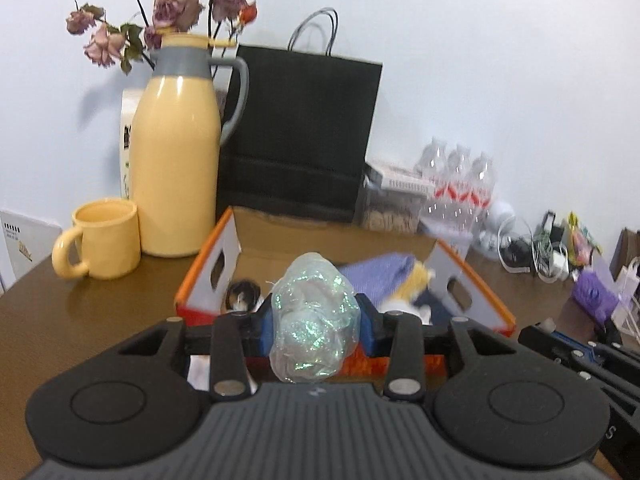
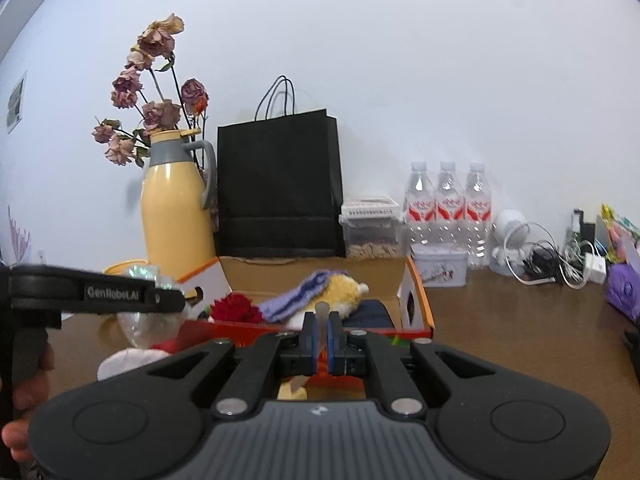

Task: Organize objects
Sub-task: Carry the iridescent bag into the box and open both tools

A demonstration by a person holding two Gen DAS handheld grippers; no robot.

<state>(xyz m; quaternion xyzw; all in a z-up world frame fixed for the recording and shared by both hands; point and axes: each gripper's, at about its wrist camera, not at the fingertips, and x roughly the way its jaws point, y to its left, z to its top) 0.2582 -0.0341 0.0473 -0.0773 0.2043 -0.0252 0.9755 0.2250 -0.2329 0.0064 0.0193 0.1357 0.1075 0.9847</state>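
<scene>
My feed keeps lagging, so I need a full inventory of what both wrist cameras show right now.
iridescent plastic wad: one, clear with green glints, clamped in the left tongs
cardboard box: one, orange-edged, open, centre of the table
striped cloth: one, purple, inside the box
plush toy: one, yellow, inside the box
red flower: one, box's left end
thermos jug: one, yellow with grey collar, behind the box, left
mug: one, yellow, left of the jug
dried roses: a bunch, dusty pink, behind the jug
paper bag: one, black, behind the box
water bottles: three, clear, red labels, against the wall
tin: one, pale, before the bottles
table: one, brown
left tongs: shut on the wad
right tongs: shut on a thin pale object, unidentifiable
</scene>
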